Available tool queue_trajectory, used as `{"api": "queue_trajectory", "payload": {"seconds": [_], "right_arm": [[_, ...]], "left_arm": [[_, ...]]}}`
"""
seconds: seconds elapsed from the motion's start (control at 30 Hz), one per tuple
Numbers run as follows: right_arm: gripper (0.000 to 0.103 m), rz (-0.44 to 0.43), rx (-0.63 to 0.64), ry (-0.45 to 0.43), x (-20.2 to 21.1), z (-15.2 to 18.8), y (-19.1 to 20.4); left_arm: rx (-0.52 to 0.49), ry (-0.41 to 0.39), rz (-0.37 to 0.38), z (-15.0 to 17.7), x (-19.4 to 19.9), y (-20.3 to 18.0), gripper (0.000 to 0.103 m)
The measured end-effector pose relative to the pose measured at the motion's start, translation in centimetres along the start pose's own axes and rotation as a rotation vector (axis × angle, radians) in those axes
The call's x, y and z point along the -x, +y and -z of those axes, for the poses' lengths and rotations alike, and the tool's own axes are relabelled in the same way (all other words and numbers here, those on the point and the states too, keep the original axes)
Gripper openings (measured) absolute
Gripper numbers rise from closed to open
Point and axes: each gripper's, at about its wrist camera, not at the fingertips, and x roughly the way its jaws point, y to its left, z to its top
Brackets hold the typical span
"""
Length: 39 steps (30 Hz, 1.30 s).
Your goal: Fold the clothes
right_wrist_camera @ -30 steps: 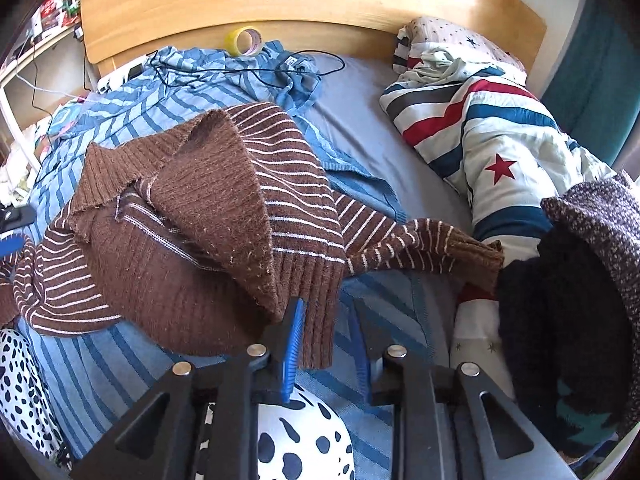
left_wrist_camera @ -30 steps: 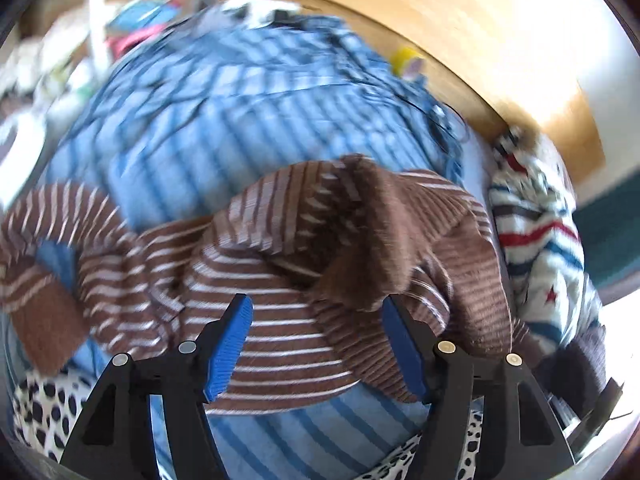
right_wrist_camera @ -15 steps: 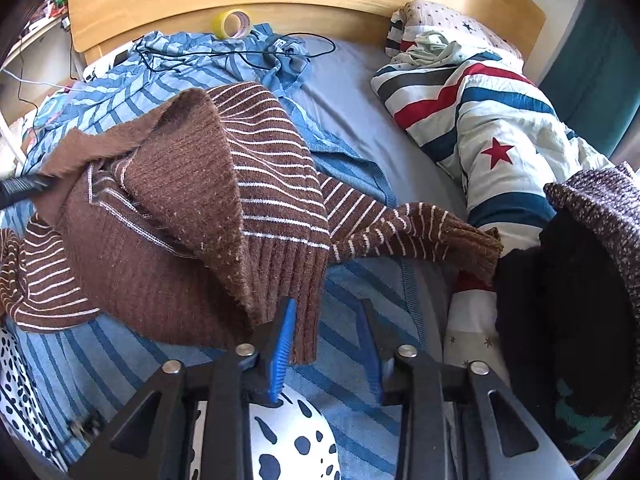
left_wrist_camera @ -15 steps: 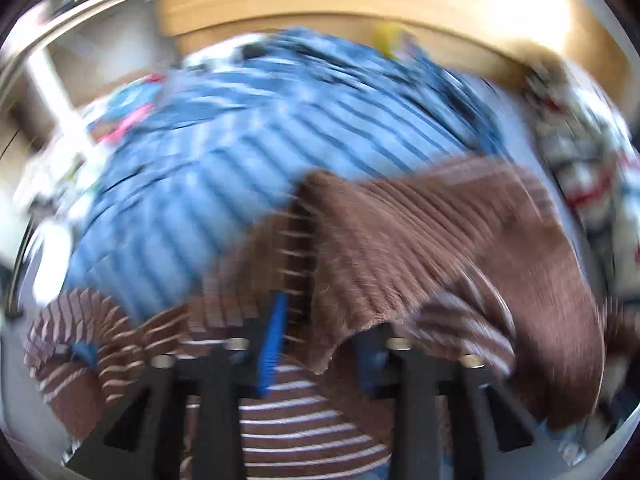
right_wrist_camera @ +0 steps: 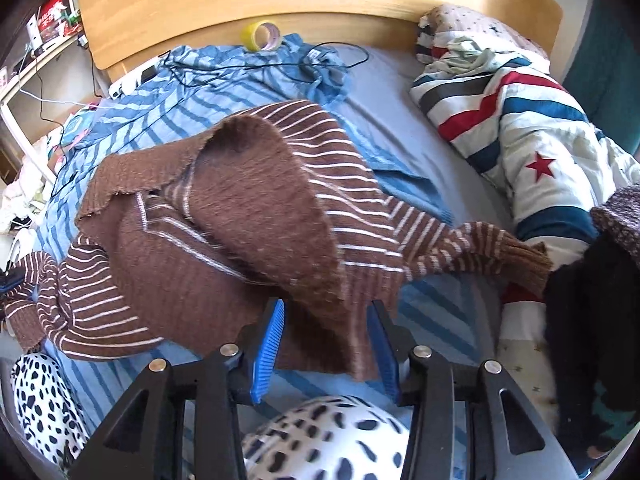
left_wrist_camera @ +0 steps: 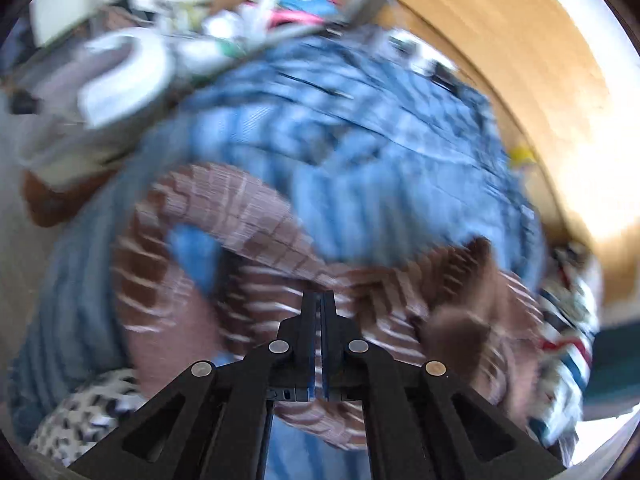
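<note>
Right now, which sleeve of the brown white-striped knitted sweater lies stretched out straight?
The brown white-striped knitted sweater sleeve reaching toward the star-patterned duvet; the other sleeve curls.

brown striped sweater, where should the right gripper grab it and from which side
Probably the ribbed bottom hem of the brown striped sweater, the thick folded edge drooping between the open fingers of the right gripper. Come straight in from the near side, low over the blue striped sheet: that edge faces the gripper and is raised, so the fingers can close across it.
</note>
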Motion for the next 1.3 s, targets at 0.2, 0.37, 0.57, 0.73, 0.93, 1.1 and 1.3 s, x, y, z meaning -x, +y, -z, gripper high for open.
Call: {"api": "queue_trajectory", "payload": {"seconds": [0.2, 0.37, 0.57, 0.73, 0.93, 1.1, 1.3], "right_arm": [[0.047, 0.034, 0.041, -0.004, 0.1, 0.5, 1.0], [0.047, 0.099, 0.053, -0.024, -0.1, 0.4, 0.0], [0.052, 0.113, 0.002, -0.021, -0.8, -0.3, -2.6], [0.052, 0.143, -0.012, -0.006, -1.6, -0.3, -4.3], [0.052, 0.152, -0.069, -0.020, -1.6, -0.8, -5.2], [0.052, 0.141, -0.068, -0.050, -0.4, -1.4, -4.0], [0.052, 0.106, -0.042, -0.096, 1.0, -1.7, -0.6]], "left_arm": [[0.014, 0.097, 0.282, 1.3, -3.6, -5.8, 0.063], [0.172, 0.174, 0.332, 2.3, -8.1, -8.5, 0.058], [0.253, 0.160, 0.336, 2.9, -11.0, -11.0, 0.050], [0.369, 0.140, 0.339, 1.6, -12.6, -10.6, 0.010], [0.331, 0.001, 0.342, 0.4, -8.2, -8.3, 0.004], [0.400, -0.147, 0.369, -1.4, -2.5, -2.9, 0.002], [0.516, -0.228, 0.289, -2.7, -0.1, 5.3, 0.002]]}}
